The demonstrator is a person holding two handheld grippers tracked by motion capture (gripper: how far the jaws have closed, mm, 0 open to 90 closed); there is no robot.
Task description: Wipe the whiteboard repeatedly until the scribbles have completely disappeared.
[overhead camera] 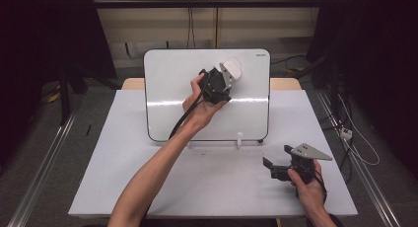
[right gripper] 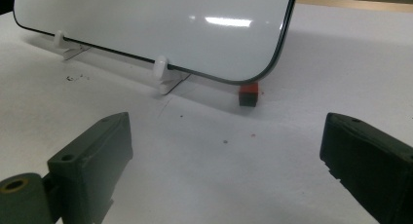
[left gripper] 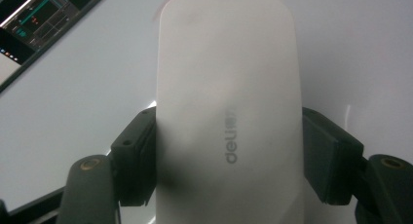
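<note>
A white board point(overhead camera: 172, 89) stands upright on small white feet point(overhead camera: 239, 138) at the back of the table. My left gripper point(overhead camera: 227, 73) is raised to its upper right part and is shut on a white eraser point(overhead camera: 234, 67) that lies against the board face. In the left gripper view the eraser point(left gripper: 226, 102), marked "deli", sits between the two black jaws, with the board point(left gripper: 87, 87) behind it. My right gripper point(overhead camera: 276, 158) rests low at the table's front right, open, with nothing between its jaws; they point toward the board's lower right corner point(right gripper: 263, 63).
A small red and black block point(right gripper: 249, 95) lies on the white table sheet point(overhead camera: 212, 187) under the board's lower right corner. Dark specks dot the sheet near the feet point(right gripper: 159, 68). Cables and rails run along the floor on both sides. A lit screen point(left gripper: 34, 19) shows at the upper left.
</note>
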